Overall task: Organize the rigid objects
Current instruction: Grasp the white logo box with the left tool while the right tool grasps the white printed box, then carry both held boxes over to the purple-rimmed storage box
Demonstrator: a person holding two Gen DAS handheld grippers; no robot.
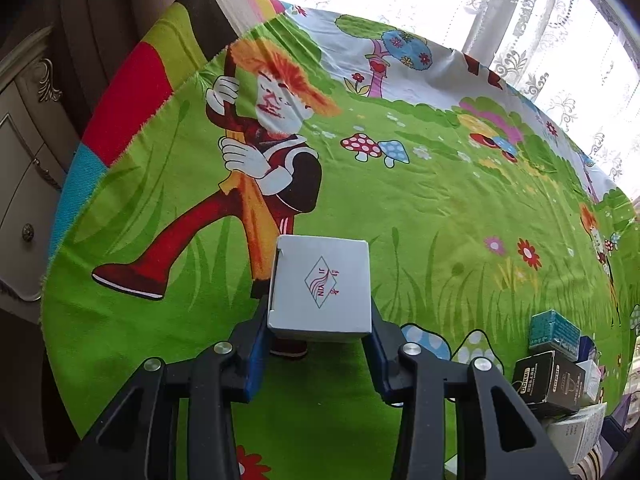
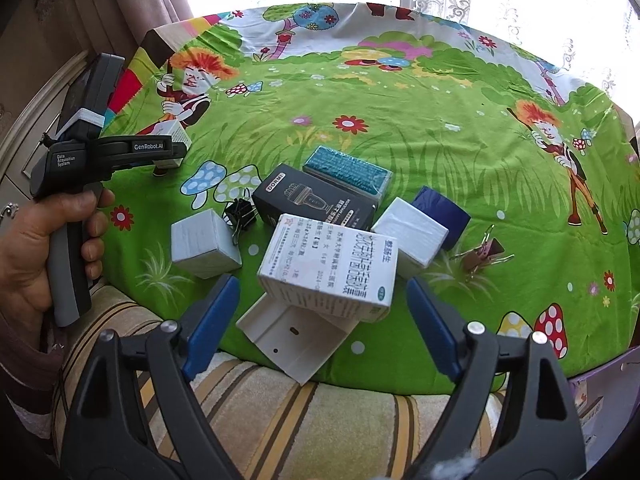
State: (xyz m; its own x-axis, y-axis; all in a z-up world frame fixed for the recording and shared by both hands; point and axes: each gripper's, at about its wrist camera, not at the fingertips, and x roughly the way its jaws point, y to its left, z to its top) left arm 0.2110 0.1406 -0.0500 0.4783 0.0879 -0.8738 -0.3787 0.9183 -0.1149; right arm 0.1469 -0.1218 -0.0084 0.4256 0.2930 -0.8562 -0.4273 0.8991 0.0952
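Observation:
My left gripper (image 1: 320, 334) is shut on a small white box with a red logo (image 1: 320, 284), held just above the cartoon tablecloth (image 1: 400, 200). In the right wrist view the same box (image 2: 173, 131) sits in the left gripper (image 2: 170, 152) at the left. My right gripper (image 2: 320, 312) is open and empty, its fingers either side of a white medicine box with Chinese print (image 2: 332, 268). That box leans on a white plastic tray (image 2: 292, 340). Beyond lie a black DORMI box (image 2: 312, 200), a teal box (image 2: 348, 172), two plain white boxes (image 2: 204, 246) (image 2: 412, 232) and a dark blue box (image 2: 444, 212).
A black binder clip (image 2: 240, 212) lies by the DORMI box and a pink-gold clip (image 2: 486, 254) to the right. The pile also shows at the lower right of the left wrist view (image 1: 556, 364). A striped cushion (image 2: 280, 412) edges the cloth in front. A cabinet (image 1: 24, 184) stands at left.

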